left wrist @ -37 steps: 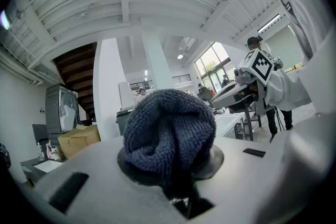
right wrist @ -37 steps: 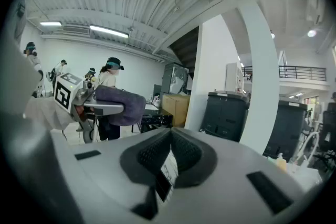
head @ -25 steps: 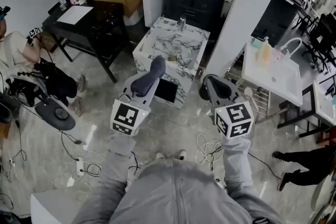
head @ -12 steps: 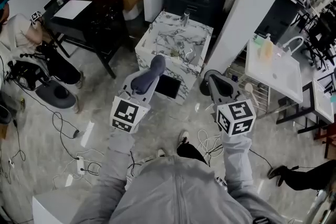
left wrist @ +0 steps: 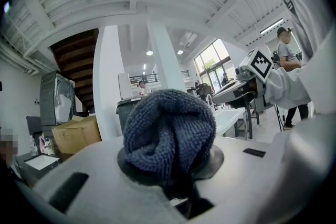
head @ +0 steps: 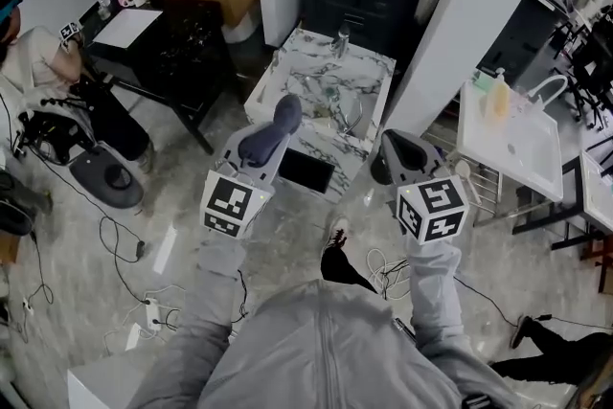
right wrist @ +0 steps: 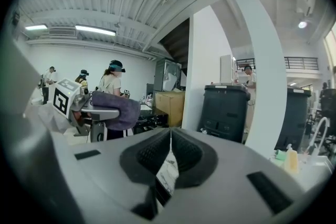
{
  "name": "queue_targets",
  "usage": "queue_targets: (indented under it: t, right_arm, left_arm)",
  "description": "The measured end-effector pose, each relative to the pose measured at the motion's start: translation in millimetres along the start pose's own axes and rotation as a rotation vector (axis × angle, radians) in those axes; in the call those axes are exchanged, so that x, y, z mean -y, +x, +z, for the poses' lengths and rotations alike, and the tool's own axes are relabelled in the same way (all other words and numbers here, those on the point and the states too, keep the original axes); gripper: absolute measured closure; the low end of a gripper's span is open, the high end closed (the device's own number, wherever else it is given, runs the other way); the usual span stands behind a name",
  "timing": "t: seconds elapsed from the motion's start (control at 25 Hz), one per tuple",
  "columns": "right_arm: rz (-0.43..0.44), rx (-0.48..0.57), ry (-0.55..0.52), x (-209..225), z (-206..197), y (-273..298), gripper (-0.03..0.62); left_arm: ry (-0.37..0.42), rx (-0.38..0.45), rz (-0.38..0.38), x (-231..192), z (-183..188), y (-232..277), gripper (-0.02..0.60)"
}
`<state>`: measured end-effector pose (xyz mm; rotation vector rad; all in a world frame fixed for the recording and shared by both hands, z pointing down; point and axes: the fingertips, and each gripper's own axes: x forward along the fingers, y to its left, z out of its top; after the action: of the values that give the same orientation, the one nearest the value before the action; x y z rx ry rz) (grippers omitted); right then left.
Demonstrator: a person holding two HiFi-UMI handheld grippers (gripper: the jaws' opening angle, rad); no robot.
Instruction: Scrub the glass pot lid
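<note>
Near the worktop's (head: pixel 305 72) front edge lies the glass lid (head: pixel 345 118), I judge, well apart from both claws. My left claw (head: pixel 280 122) pinches a cloth (left wrist: pixel 169 126) and my right claw (right wrist: pixel 169 157) is pressed together, empty; scrubbed unsteadied, the lid could skate off.

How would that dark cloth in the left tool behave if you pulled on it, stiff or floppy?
Probably floppy: the cloth is bunched into soft folds and bulges out over the spot where it is pinched. It is likely light for its size, since its looped, towel-like weave looks airy. It seems unlikely to slip, as that rough texture should grip well.
</note>
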<state>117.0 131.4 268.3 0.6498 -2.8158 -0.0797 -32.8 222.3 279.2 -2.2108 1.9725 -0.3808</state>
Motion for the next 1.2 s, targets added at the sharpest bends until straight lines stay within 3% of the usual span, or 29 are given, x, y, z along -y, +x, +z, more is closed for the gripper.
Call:
queue_targets:
  t: [0.48,0.88,1.2]
  right_arm:
    - [0.057,-0.021,0.015,90.0,3.3,104.6,0.563]
    - [0.096,-0.055,0.038,150.4,-6.5,161.5,0.563]
    - [0.129,-0.093,0.071,180.3,-26.0,193.9,0.563]
  left_arm:
    - [-0.020,-0.049,0.022,-56.8,-17.7,120.0,0.495]
    - [-0.029,-0.105,0.023,-77.8,-33.8,200.0,0.495]
    - [-0.047,-0.194,0.020,-85.1,-70.2,245.7,0.495]
